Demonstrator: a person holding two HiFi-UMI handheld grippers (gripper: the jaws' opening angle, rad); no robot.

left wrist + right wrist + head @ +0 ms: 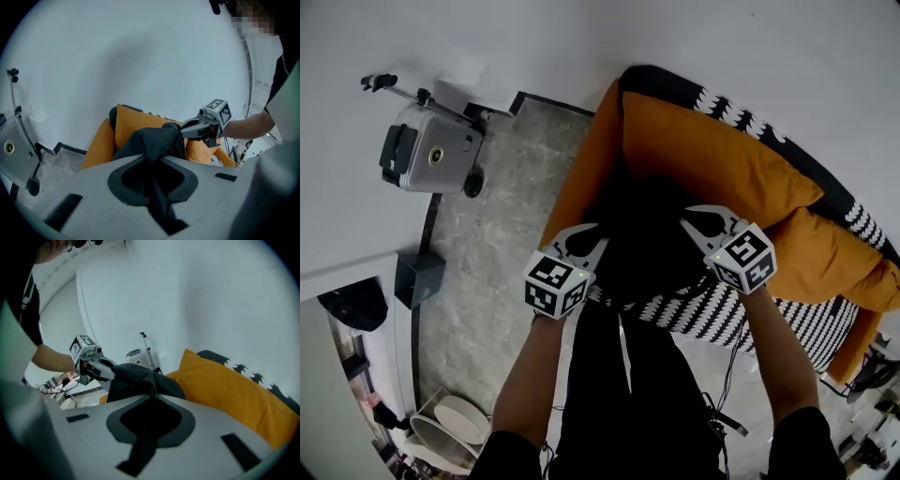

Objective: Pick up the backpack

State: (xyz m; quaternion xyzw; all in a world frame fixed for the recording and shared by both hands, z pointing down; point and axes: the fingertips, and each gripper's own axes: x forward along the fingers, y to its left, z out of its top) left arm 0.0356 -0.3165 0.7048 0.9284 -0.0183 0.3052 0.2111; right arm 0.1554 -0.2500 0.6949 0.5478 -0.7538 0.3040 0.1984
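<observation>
Backpack (642, 239), black and soft, sits in front of us on the sofa (741, 314), dark against the big orange cushion (712, 159) behind it and over the black-and-white patterned cover. From the head view we cannot tell whether its underside rests on the seat or hangs just clear of it.

We hold it from both sides. Our left claw (586, 242) is narrowed down onto a fold of the black fabric at the bag's left edge. In the left gripper view that fold runs straight through the closed gap between the jaws and bunches into a peak just past them. Our right claw (698, 225) is clamped the same way on the bag's right edge, with a strip of black cloth pinched between its jaws and the bulk of the bag rising beyond. Each gripper view also shows the other claw biting the far side of the bag.

Off to our left, well apart from the sofa, a silver suitcase (431, 150) stands on the grey stone floor (506, 234) beside the white wall, with a small black box (419, 278) nearer to us.
</observation>
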